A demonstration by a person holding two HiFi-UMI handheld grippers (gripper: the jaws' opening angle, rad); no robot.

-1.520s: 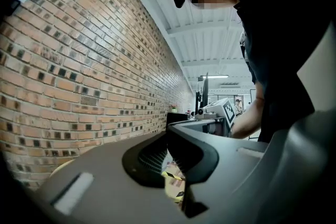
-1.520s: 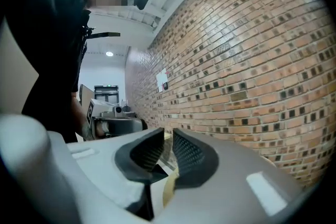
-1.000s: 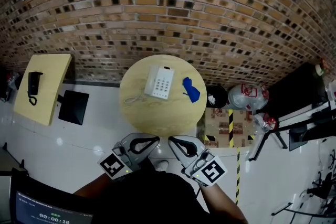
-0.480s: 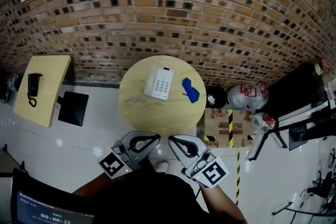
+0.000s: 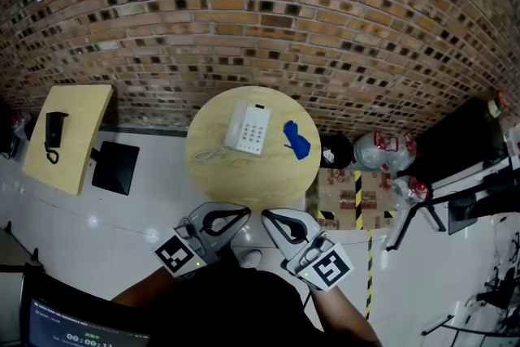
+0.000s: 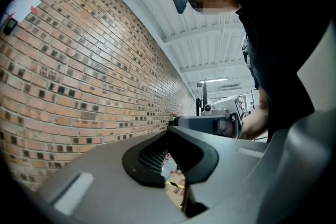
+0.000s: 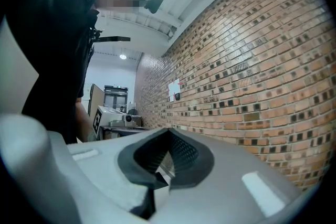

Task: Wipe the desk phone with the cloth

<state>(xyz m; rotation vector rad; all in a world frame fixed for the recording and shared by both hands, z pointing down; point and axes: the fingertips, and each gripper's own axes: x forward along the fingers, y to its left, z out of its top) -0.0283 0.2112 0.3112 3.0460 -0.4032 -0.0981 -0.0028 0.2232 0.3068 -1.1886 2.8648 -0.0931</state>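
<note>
The left hand-held gripper point(image 5: 234, 218) and right hand-held gripper point(image 5: 273, 220) had their jaws together, empty. Beyond them on the desk point(image 5: 244, 179) lay the desk phone point(image 5: 247, 128), with the seemingly crumpled cloth point(image 5: 296, 140) near it, rightward.

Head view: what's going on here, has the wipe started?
Not yet. A person stands at the near edge of a round wooden table with the left gripper and right gripper held low, close to the body. Both are shut and hold nothing. The white desk phone sits on the table with the blue cloth lying to its right, apart from it. Neither gripper touches the phone or the cloth.
</note>
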